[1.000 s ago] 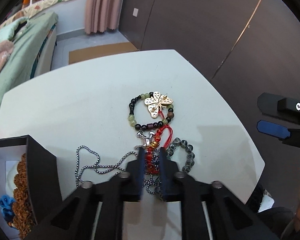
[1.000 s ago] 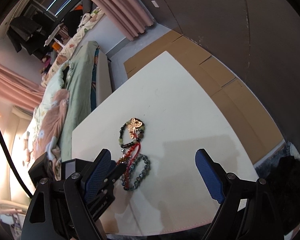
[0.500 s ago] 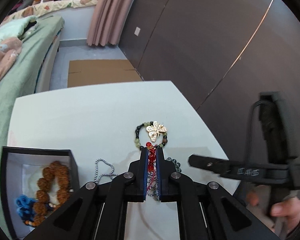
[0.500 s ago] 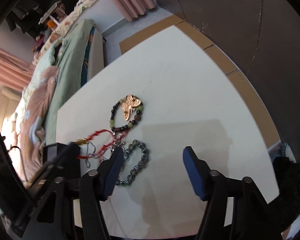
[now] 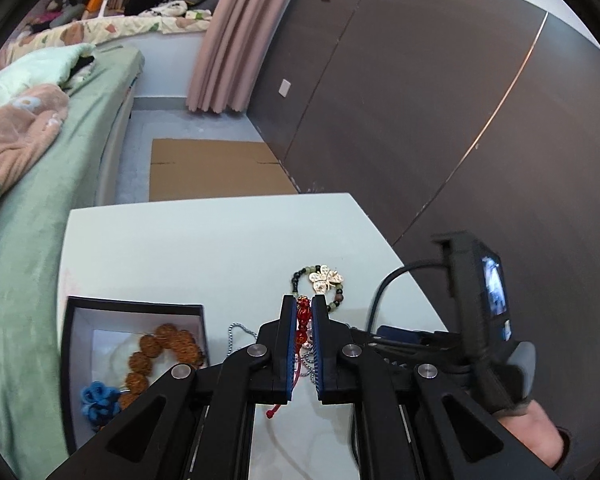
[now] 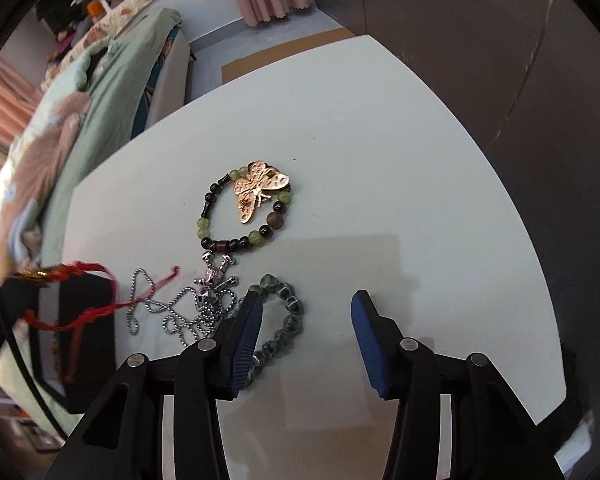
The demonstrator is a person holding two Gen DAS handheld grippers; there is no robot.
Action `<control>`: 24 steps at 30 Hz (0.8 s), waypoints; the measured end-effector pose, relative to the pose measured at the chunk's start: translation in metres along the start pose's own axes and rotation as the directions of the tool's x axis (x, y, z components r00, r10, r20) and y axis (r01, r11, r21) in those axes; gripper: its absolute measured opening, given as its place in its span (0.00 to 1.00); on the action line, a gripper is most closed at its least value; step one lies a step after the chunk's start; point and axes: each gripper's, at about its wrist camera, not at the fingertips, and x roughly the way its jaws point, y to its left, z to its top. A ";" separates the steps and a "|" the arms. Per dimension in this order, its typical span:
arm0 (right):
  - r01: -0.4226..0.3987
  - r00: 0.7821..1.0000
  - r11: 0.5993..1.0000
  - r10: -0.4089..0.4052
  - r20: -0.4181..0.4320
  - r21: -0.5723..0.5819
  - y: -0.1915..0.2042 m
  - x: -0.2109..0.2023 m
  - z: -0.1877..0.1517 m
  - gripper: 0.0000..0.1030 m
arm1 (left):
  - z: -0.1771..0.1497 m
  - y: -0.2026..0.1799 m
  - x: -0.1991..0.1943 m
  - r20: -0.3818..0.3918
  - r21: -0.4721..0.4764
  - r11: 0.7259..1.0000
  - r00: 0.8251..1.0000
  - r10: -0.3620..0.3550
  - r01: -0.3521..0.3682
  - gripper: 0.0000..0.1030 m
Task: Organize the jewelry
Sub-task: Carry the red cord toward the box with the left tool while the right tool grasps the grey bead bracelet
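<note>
Left tongs [image 5: 303, 312] clenched on the red bead bracelet [image 5: 302, 320], lifted off the table [image 5: 204, 248]; red cord tail hangs down between the fingers. From the right wrist view the same bracelet shows as a blurred red cord [image 6: 76, 312] hanging over the black jewelry box [image 6: 84, 344] at the left edge.

Right tongs [image 6: 304, 304] released, fingers wide apart, gripping nothing, hovering low and pointing forward over the near table edge. Its left fingertip sits over the grey-green glass bead bracelet [image 6: 288, 320]. Person's right hand [image 5: 532, 432] visible on the handle, lower right of the left wrist view.

Just left of that bracelet: silver ball chain with pendant [image 6: 204, 304], loose heap on the table.

Box is open; brown seed-bead bracelet [image 5: 164, 352] and a blue flower piece [image 5: 100, 400] lie inside on the white lining.

Further out: green/black bead bracelet [image 6: 240, 216] lying flat, gold butterfly brooch [image 6: 260, 190] resting on its far side.

Beyond the table: cardboard sheet [image 5: 212, 176] on the floor, bed with green cover [image 5: 40, 184] left, pink curtain [image 5: 236, 40], dark wall panels.
</note>
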 end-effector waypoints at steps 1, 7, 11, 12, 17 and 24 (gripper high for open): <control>0.041 0.999 0.999 -0.040 0.009 -0.025 0.005 0.000 -0.001 0.31 | 0.001 0.001 -0.004 0.008 -0.003 1.000 1.000 0.001 -0.001 0.07; -0.024 0.999 1.000 0.024 0.025 -0.004 0.004 -0.012 -0.004 0.09 | 0.002 0.009 -0.026 0.049 -0.016 1.000 0.999 0.011 -0.010 0.07; -0.116 0.990 0.992 0.112 0.082 0.040 -0.005 -0.033 -0.006 0.09 | 0.005 0.017 -0.042 0.071 -0.029 0.999 0.997 0.020 -0.017 0.07; -0.139 0.986 0.989 0.134 0.099 0.047 -0.006 -0.039 -0.007 0.09 | 0.006 0.020 -0.046 0.078 -0.033 0.999 0.997 0.023 -0.020 0.07; -0.254 0.958 0.965 0.242 0.155 0.062 -0.005 -0.062 -0.011 0.09 | 0.008 0.032 -0.061 0.097 -0.049 0.998 0.994 0.043 -0.038 0.07; -0.337 0.922 0.941 0.324 0.211 0.029 0.019 -0.079 -0.011 0.09 | 0.005 0.048 -0.071 0.096 -0.071 0.995 0.993 0.072 -0.065 0.07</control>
